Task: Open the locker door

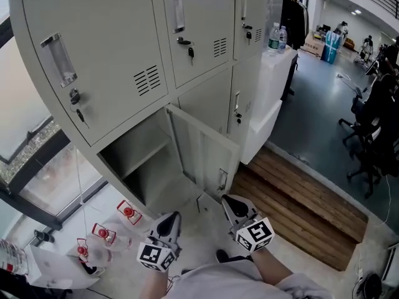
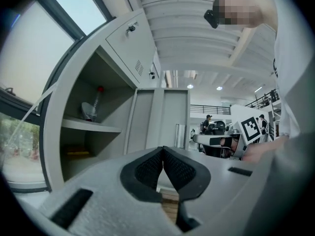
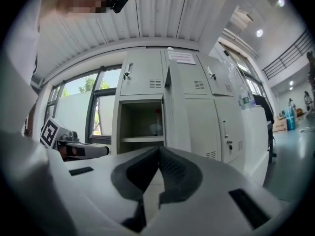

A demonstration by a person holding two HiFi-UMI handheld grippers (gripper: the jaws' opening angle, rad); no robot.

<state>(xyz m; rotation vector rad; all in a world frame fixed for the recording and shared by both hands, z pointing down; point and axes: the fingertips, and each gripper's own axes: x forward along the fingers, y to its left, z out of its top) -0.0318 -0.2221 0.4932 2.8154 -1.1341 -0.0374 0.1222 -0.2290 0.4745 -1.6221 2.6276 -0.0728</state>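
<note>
Head view: the left gripper (image 1: 169, 220) and right gripper (image 1: 231, 205) are held low, side by side, both pressed together and empty. The door (image 1: 201, 149) stands swung out just ahead of the right gripper's tips, with its handle (image 1: 222, 179) nearest them.

Left gripper view: the pads meet with nothing between. The door is ahead and apart, with the open compartment (image 2: 88, 132) to its left.

Right gripper view: the jaws are together and bare. The door shows edge-on straight ahead, well clear.

It looks like thin painted sheet metal: stiff, light on its hinges, slick. The handle or free edge is probably the best hold.
</note>
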